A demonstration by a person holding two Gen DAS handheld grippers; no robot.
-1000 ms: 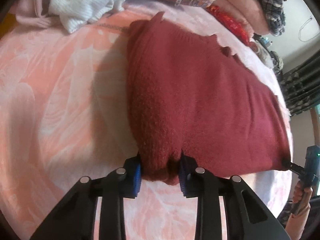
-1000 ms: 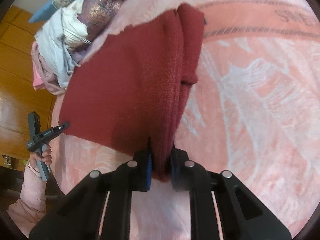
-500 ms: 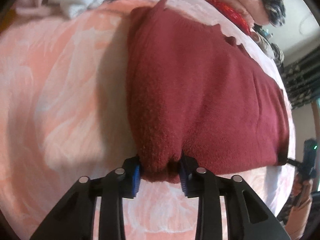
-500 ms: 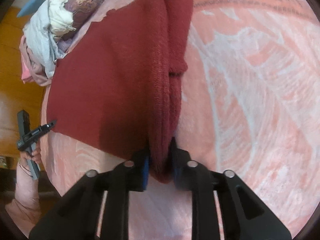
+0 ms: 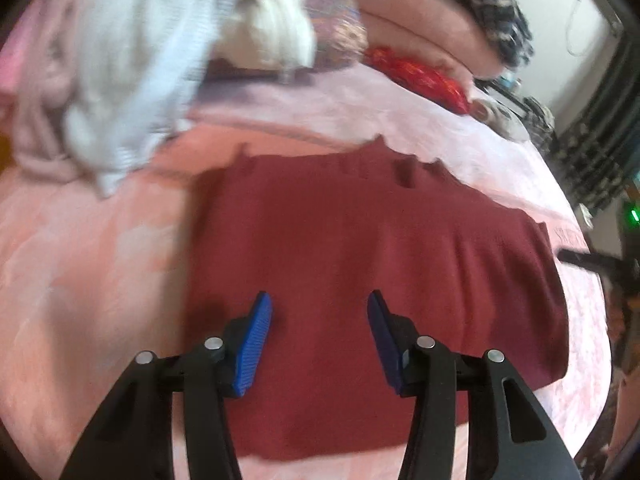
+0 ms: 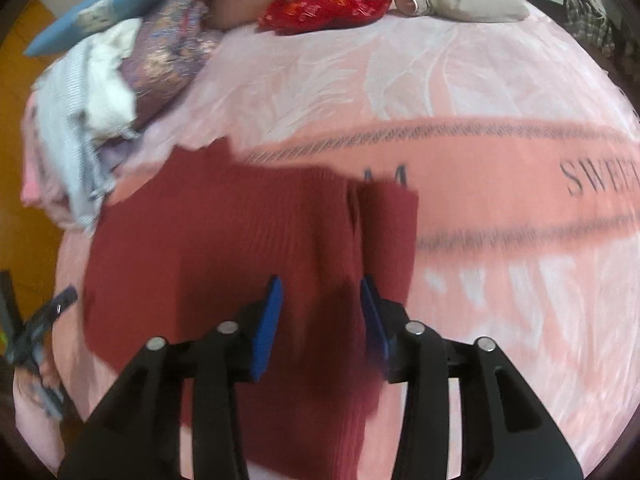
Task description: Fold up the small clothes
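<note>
A dark red knit sweater [image 5: 360, 240] lies folded flat on the pink blanket [image 5: 80, 260]. My left gripper [image 5: 318, 304] hovers over its near half with jaws opening; the blue pads [image 5: 256, 332] stand apart and nothing is pinched between them. In the right wrist view the same sweater [image 6: 220, 248] shows a folded sleeve strip [image 6: 388, 232] along its right side. My right gripper [image 6: 320, 288] hangs above that edge, jaws opening, pads off the fabric. The other gripper shows at the far right edge [image 5: 592, 260] in the left wrist view and at the far left edge [image 6: 44, 316] in the right wrist view.
A heap of white and pale pink clothes [image 5: 140, 60] lies at the back left. A red patterned cushion [image 6: 328, 6], stacked pink bedding [image 5: 420, 36], a purple pillow [image 6: 168, 52] and a grey bag [image 6: 468, 4] line the far side. Blanket lettering [image 6: 596, 176] lies to the right.
Both grippers have let go of the sweater's folded edge and opened. Each has lifted and swung inward over the garment, which now lies flat on the blanket.
</note>
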